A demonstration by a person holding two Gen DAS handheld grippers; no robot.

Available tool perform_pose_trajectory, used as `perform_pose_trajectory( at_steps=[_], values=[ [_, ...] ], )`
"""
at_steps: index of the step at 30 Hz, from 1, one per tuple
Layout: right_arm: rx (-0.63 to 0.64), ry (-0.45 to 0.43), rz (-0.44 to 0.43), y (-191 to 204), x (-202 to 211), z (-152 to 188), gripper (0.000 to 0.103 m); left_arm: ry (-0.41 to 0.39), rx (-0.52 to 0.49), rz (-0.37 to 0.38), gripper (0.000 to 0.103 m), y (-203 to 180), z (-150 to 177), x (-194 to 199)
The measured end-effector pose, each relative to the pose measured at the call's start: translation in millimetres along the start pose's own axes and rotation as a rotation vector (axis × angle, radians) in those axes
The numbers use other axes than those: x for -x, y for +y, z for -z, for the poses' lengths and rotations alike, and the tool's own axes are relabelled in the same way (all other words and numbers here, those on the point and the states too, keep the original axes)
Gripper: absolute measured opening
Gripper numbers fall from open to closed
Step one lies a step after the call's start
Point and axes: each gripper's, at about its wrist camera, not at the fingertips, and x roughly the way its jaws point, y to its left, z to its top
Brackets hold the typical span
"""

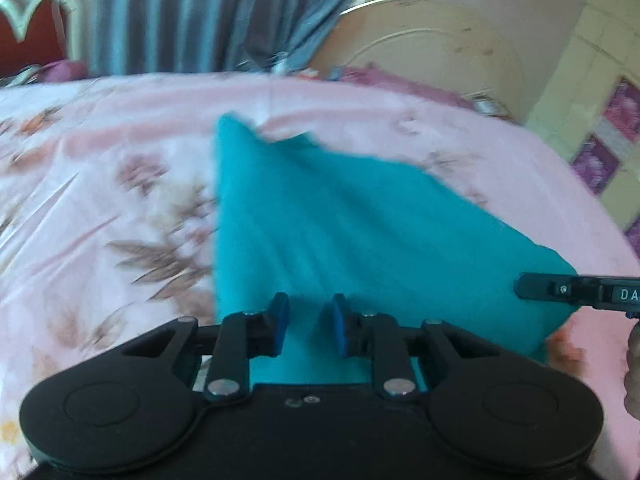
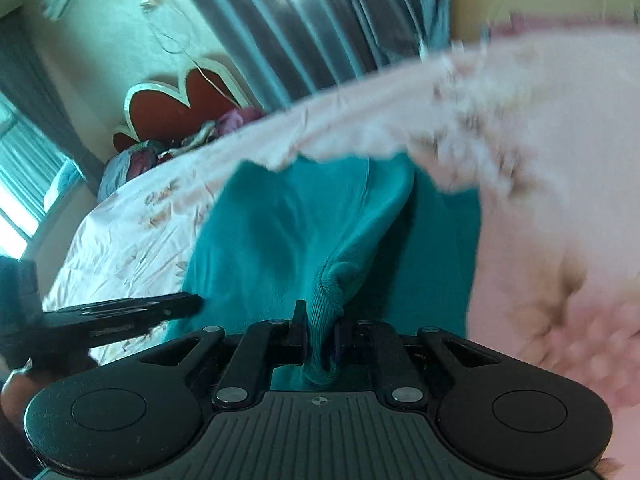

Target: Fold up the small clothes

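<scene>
A teal garment [image 1: 340,220] lies on a pink floral bedsheet [image 1: 100,168]. My left gripper [image 1: 310,322] hovers over its near edge with the blue pads apart and nothing pinched between them. The right gripper [image 1: 532,286] shows at the garment's right corner in this view. In the right wrist view, my right gripper [image 2: 320,336] is shut on a ribbed bunched edge of the teal garment [image 2: 312,224], which drapes away over the sheet. The left gripper [image 2: 192,304] shows at the garment's left side. Both views are blurred.
The bedsheet [image 2: 540,168] covers a bed with a red and white headboard [image 2: 176,100]. Grey-blue curtains [image 1: 192,16] hang behind. Crumpled clothes [image 2: 224,126] lie near the headboard. A tiled wall [image 1: 600,140] stands at the right.
</scene>
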Motion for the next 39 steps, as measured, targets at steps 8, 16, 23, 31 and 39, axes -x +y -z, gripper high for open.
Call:
perform_pose_trajectory(
  at_steps=[8,16,23,31,39],
  values=[
    [-0.127,0.084,0.056,-47,-17,39,0.010,0.067,-0.129,-0.010,0.024,-31,4,-19],
    [-0.200,-0.072,0.038,-76,-17,-7,0.061,-0.023,-0.066,0.008,0.028,5,-33,-12],
    [-0.187,0.024,0.140,-92,-74,-36,0.037,0.020,-0.063,0.004,0.028,15,-38,-45],
    [0.026,-0.140,0.226,-60,-37,-15,0.001,-0.041,-0.156,-0.003,0.030,6,-31,-41],
    [-0.100,-0.090,0.247,-84,-50,-17,0.002,-0.051,-0.120,0.029,0.030,19,-42,-45]
  ],
)
